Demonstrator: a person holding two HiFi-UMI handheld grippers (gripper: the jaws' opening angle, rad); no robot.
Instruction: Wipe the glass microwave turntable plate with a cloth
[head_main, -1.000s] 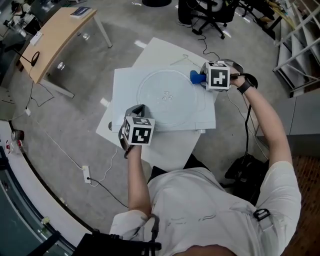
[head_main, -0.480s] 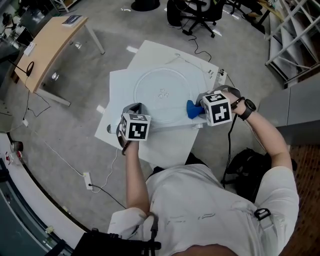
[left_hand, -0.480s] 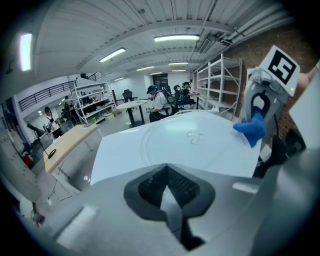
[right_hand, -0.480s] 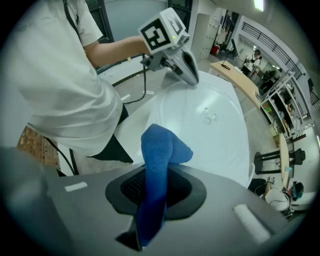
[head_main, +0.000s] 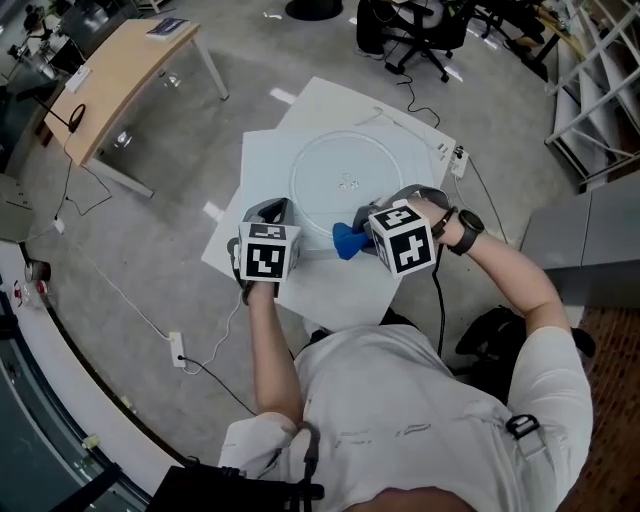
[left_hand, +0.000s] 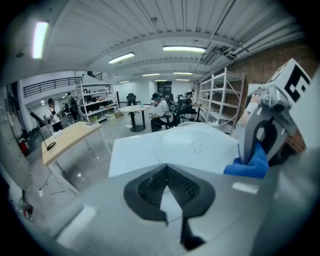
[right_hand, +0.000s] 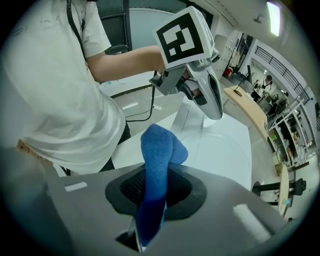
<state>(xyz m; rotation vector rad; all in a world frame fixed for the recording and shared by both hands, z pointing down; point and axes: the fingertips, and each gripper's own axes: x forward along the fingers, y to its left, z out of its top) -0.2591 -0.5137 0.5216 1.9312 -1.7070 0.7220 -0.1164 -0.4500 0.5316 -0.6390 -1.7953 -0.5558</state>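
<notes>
- Seemingly mid-wipe: the right hand-held gripper (right_hand: 151, 197) clamps a blue terry cloth (right_hand: 160, 145) at the near rim of the round clear glass turntable plate (head_main: 340, 160), which lies flat on the white bench (head_main: 262, 165).
- The left hand-held gripper (left_hand: 168, 197) is closed on nothing, near the bench's near-left edge.
- No marks reveal how much glass is already wiped; judging by the cloth's place, most of it may remain.

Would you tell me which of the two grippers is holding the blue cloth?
The right gripper: its jaws are clamped on the blue cloth, while the left gripper holds nothing.
</notes>
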